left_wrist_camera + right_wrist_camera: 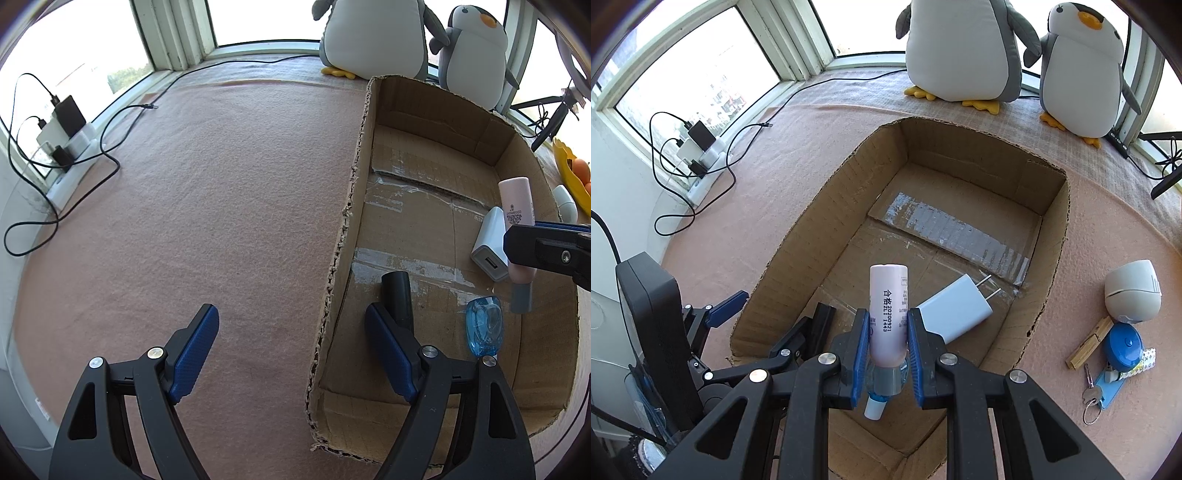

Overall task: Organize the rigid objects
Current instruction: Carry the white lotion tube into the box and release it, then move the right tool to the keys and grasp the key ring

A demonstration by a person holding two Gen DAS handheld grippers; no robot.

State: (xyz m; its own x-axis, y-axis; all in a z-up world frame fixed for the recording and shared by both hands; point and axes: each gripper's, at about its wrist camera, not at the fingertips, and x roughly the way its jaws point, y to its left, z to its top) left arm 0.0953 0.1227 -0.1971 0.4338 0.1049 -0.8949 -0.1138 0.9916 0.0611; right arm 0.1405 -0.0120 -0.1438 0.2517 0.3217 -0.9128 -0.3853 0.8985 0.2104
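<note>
Two hand-held grippers are seen: the right hand-held gripper [885, 356] is clenched on a pink tube [888, 314] held above the cardboard box [1054, 254], beside a white charger [955, 314]; the left hand-held gripper [291, 354] is spread wide, straddling the box's wall.

Readable print was found on one item only: the pink tube [888, 314]. In the right wrist view, dark characters ran lengthwise along its side, reading "合格 20200921" with "ZL1 1443" in the line beside it. A small grey block of print sat further round the tube, too fine to read. In the left wrist view the same tube [516, 206] carried a dark patterned emblem with a line of lettering, blurred beyond reading. No other legible markings were noted.
</note>
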